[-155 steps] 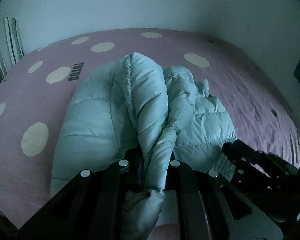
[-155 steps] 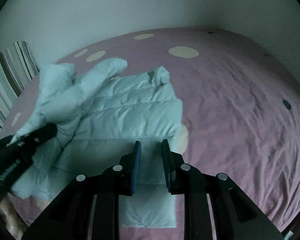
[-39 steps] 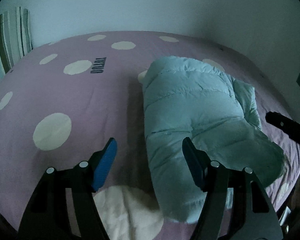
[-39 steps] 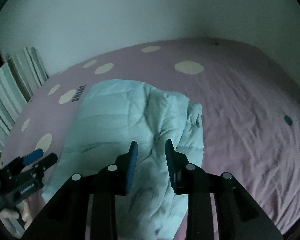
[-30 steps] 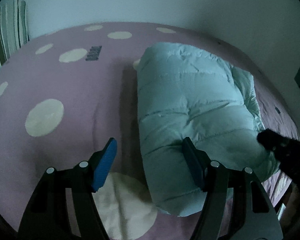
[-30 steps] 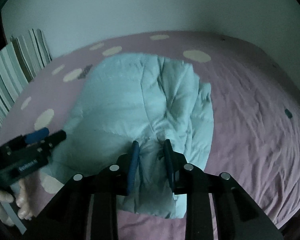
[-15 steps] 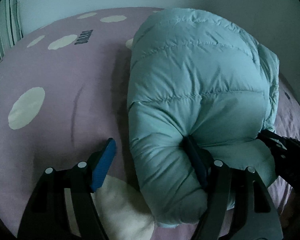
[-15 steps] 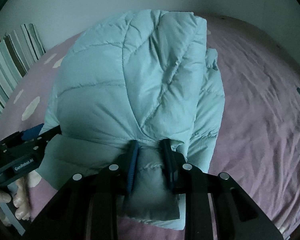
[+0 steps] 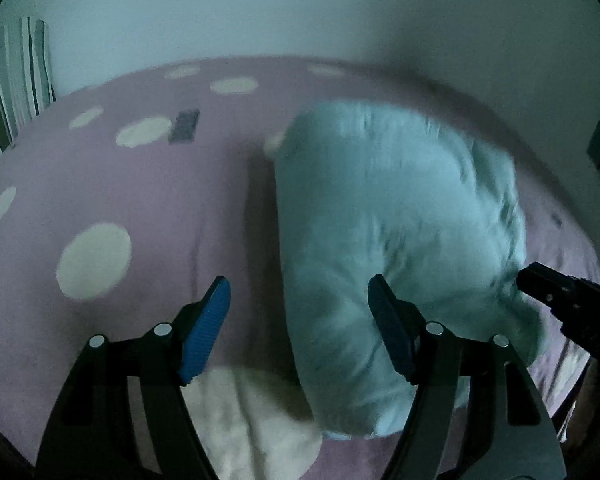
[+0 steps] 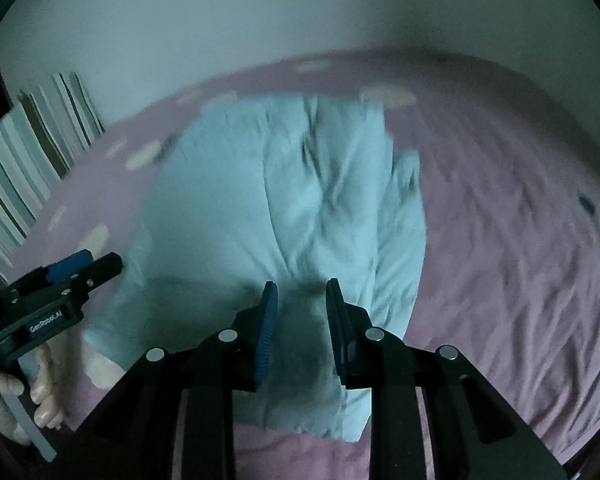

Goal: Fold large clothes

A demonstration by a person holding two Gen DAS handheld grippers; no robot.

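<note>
your right tongs [image 10: 298, 320] still pinch the jacket [image 10: 300, 208]; its bulk, lifted a moment ago, is back down on the bed [image 10: 520, 240] towards 12 o'clock, the fold landing. left tongs [image 9: 298, 322] stay spread, gripping nothing.

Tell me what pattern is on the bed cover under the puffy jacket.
The purple bed cover has large cream polka dots, clearest in the left wrist view.

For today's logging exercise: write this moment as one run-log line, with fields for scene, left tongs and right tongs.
scene: folded puffer jacket on dotted bedspread | left tongs: open, jacket edge between pads | right tongs: shut on jacket's near edge
</note>
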